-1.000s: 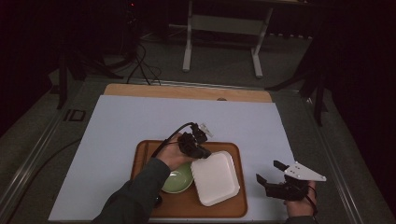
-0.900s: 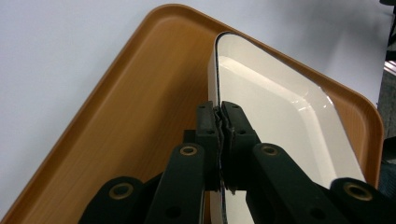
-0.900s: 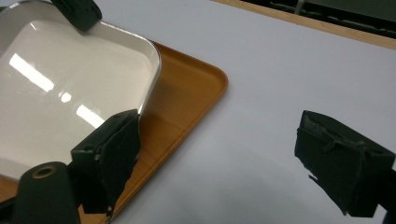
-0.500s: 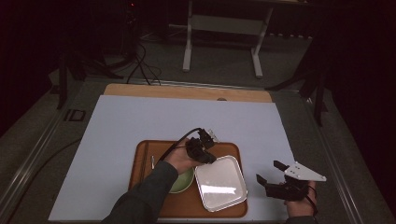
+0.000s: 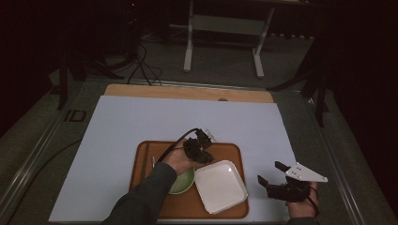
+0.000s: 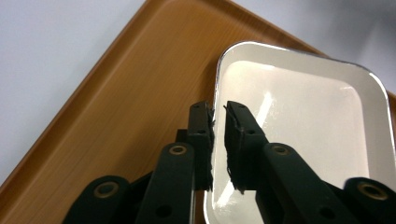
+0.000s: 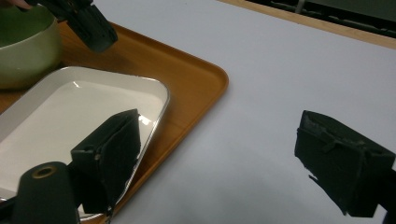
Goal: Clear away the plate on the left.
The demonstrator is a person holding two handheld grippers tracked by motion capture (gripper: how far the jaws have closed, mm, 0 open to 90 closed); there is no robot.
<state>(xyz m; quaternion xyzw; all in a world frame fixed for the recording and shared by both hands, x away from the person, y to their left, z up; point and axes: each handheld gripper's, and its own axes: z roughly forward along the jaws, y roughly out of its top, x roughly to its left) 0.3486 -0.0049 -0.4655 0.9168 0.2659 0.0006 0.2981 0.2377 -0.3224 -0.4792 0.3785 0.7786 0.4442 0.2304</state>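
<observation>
White dish (image 5: 220,185) is sitting on the wooden tray (image 5: 143,161), right next to the green bowl (image 5: 184,182). L gripper (image 6: 218,122) is pinching its rim, jaws clamped. R gripper (image 5: 272,173) is hovering off-tray w/ jaws spread wide, holding nothing.

A dim lab or recording studio: a tabletop (image 5: 141,122) under a white sheet, cables (image 5: 141,65) trailing over grey carpet, a metal stand (image 5: 223,42) behind (everything else dark).
</observation>
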